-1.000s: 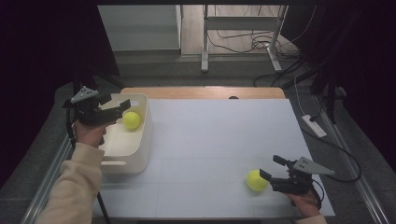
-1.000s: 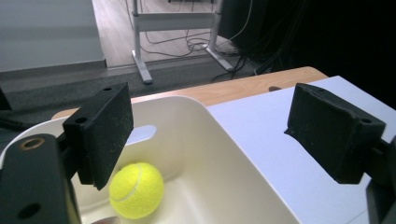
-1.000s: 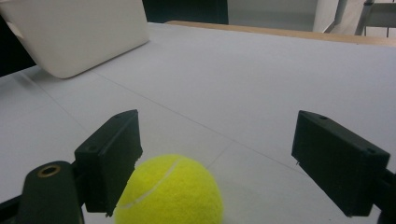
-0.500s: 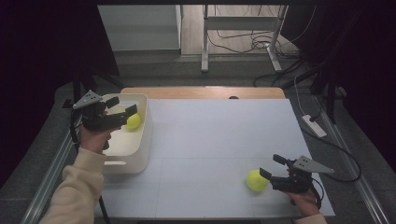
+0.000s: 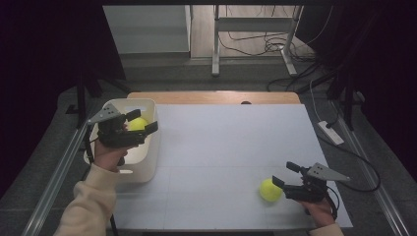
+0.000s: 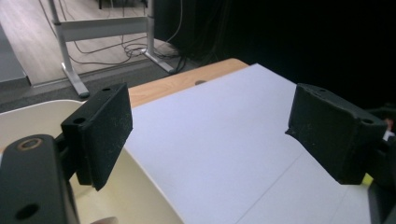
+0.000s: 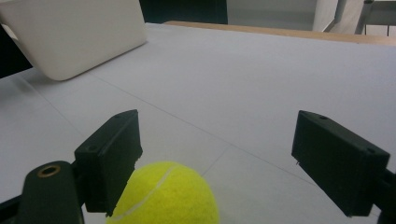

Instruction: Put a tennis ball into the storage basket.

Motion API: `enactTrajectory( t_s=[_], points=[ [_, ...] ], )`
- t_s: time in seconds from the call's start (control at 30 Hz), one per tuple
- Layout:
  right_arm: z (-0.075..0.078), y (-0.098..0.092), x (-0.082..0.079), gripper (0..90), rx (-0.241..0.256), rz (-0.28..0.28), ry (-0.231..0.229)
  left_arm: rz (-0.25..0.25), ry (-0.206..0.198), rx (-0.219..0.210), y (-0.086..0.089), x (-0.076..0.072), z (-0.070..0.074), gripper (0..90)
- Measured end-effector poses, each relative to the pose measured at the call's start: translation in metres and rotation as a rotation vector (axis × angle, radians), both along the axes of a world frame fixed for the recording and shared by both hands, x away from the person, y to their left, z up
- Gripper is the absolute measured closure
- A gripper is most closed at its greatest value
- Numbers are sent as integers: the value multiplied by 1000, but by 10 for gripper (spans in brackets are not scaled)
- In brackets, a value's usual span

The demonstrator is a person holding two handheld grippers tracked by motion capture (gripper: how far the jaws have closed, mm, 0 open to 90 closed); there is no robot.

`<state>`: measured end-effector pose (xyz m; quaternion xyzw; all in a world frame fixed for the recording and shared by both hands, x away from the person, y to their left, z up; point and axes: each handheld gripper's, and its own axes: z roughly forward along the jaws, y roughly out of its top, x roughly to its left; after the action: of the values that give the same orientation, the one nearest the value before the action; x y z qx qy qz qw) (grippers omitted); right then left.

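A yellow tennis ball lies in the white bin at the table's left edge. My left gripper hovers over the bin, just above that ball. In the left gripper view it stands open with nothing between its jaws, and the bin's rim lies below. A second tennis ball rests on the white table near the front right. My right gripper is open just right of it. In the right gripper view this ball sits low, beside the left jaw of the gripper, without being gripped.
The white tabletop stretches between the bin and the right ball. A wooden strip runs along its far edge. A power strip and cables lie on the floor to the right. The bin shows far off in the right gripper view.
My left gripper has slid a little toward the near side and to the right above the bin. The ball in the bin and the right gripper have stayed where they were.
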<state>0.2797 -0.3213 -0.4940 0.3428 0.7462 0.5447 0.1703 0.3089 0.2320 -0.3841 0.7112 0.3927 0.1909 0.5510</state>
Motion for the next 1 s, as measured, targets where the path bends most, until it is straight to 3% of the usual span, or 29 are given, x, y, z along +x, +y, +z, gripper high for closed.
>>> enactTrajectory(
  t_s=[0.27, 1.0],
  points=[
    [0, 1, 0, 159, -3, 5, 6, -63, -10, 2, -14, -9, -2, 143],
    [0, 1, -2, 159, -5, 14, -1, -214, 28, 20, -60, -21, -18, 134]
  ],
)
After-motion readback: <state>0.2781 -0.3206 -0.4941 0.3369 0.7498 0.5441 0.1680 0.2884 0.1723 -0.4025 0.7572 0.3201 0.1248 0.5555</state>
